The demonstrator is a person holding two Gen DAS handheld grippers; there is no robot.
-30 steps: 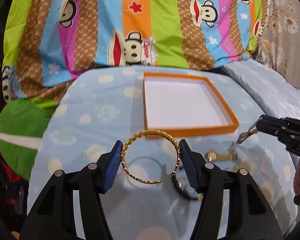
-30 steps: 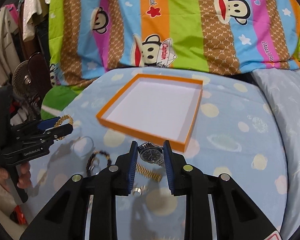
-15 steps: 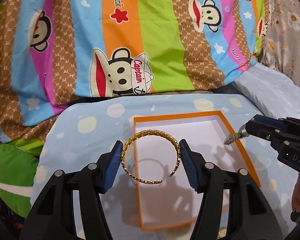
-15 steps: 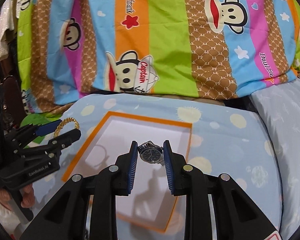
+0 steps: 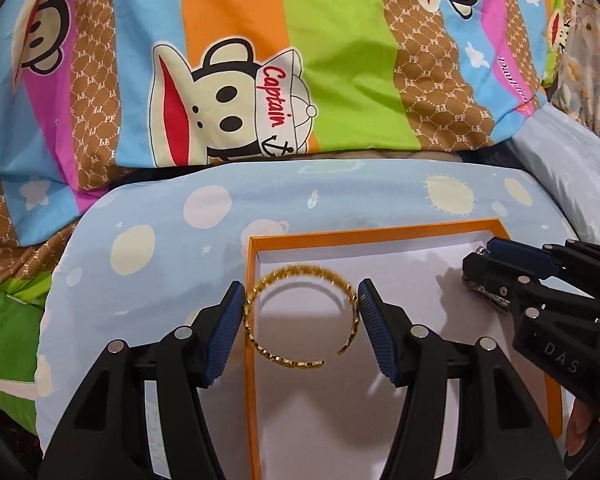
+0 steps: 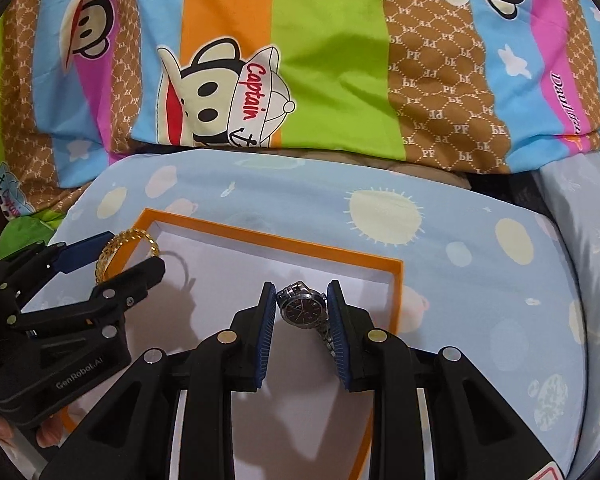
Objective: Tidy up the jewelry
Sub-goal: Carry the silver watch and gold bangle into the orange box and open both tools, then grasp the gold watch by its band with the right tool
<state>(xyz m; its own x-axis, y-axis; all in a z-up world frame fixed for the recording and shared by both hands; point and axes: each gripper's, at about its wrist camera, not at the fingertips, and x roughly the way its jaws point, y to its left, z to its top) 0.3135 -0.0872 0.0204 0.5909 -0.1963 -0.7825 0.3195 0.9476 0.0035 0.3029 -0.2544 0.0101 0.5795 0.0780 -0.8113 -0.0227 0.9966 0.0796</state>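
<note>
My left gripper [image 5: 302, 304] is shut on a gold open bangle [image 5: 260, 345] and holds it over the left part of the orange-rimmed white tray [image 5: 256, 240]. My right gripper [image 6: 301, 306] is shut on a silver wristwatch with a dark dial [image 6: 300, 308] and holds it over the tray's right part [image 6: 396, 280]. In the left wrist view the right gripper [image 5: 480, 276] shows at the right with the watch band [image 5: 486, 294] below it. In the right wrist view the left gripper [image 6: 112, 256] shows at the left with the bangle [image 6: 108, 252].
The tray lies on a light blue spotted cushion [image 5: 360, 188]. Behind it hangs a striped cartoon-monkey bedsheet [image 5: 340, 60]. A pale blue pillow [image 6: 580, 220] is at the right, and a green cushion [image 5: 4, 312] at the left.
Both grippers have moved forward with their pieces and now hang over the tray's inside. The loose jewelry on the cushion in front has dropped out of view.
</note>
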